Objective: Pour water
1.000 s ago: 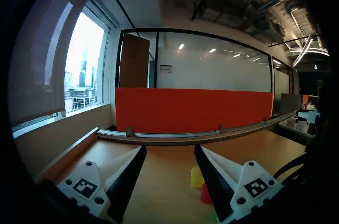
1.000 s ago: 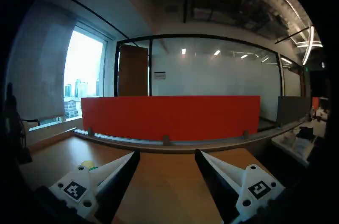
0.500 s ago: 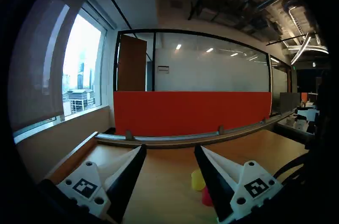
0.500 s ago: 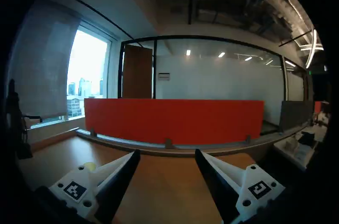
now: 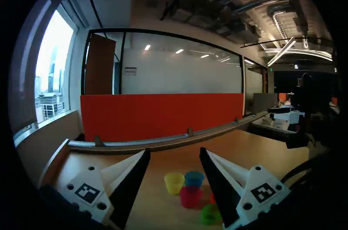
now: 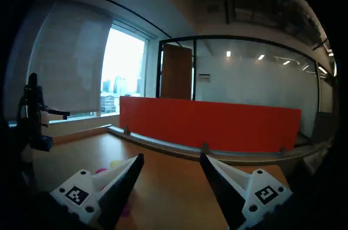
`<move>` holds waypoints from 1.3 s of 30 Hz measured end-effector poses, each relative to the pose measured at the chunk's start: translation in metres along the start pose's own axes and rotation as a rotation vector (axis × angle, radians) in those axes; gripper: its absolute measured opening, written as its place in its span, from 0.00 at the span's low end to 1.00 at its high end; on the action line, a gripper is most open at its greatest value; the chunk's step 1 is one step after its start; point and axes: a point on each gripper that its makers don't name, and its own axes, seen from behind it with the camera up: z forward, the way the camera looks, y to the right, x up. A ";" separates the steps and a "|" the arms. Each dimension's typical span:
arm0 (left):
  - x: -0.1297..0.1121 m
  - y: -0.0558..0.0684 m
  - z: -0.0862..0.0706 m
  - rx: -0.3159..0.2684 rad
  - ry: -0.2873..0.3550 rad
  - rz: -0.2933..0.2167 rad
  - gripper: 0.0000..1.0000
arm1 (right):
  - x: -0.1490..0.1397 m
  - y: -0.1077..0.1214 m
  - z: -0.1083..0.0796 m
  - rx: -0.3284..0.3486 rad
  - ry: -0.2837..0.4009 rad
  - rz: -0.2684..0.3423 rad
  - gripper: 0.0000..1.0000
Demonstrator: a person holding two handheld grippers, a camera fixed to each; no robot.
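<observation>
**Both tools open above the surface, four cups in front of the left one**

In the left gripper view, the left tool (image 5: 174, 150) had its two fingers wide apart and nothing between them was gripped. It stood over the wooden surface (image 5: 152, 210). Four small cups stood together on this surface, at about 6 o'clock in the view, low between the fingers. The yellow cup (image 5: 174, 183) was just beside the blue cup (image 5: 194, 178), at its 9 o'clock. The pink cup (image 5: 190, 196) stood at 6 o'clock from the blue one, very near to both. The green cup (image 5: 210, 214) was at 5 o'clock from the pink one, partly hidden by the finger on that side. What the cups contained could not be told. An orange partition (image 5: 161, 115) closed the far edge of the surface at 12 o'clock, and a window (image 5: 50, 86) was at 9 o'clock.

In the right gripper view, the right tool (image 6: 171, 156) also had its fingers apart and held nothing. Small coloured patches (image 6: 108, 168) looked out from behind its finger at 8 o'clock, too little to identify.
</observation>
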 end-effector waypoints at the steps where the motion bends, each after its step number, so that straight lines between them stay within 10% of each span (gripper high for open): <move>1: 0.001 0.003 -0.001 -0.018 0.001 0.004 0.83 | 0.002 -0.004 0.000 0.023 0.002 0.004 1.00; 20: -0.011 0.032 -0.007 -0.184 -0.048 0.018 0.83 | 0.006 -0.050 -0.006 0.285 -0.018 -0.036 1.00; 39: -0.058 0.050 -0.011 -0.311 -0.191 0.101 0.83 | -0.025 -0.054 0.002 0.356 -0.156 -0.113 1.00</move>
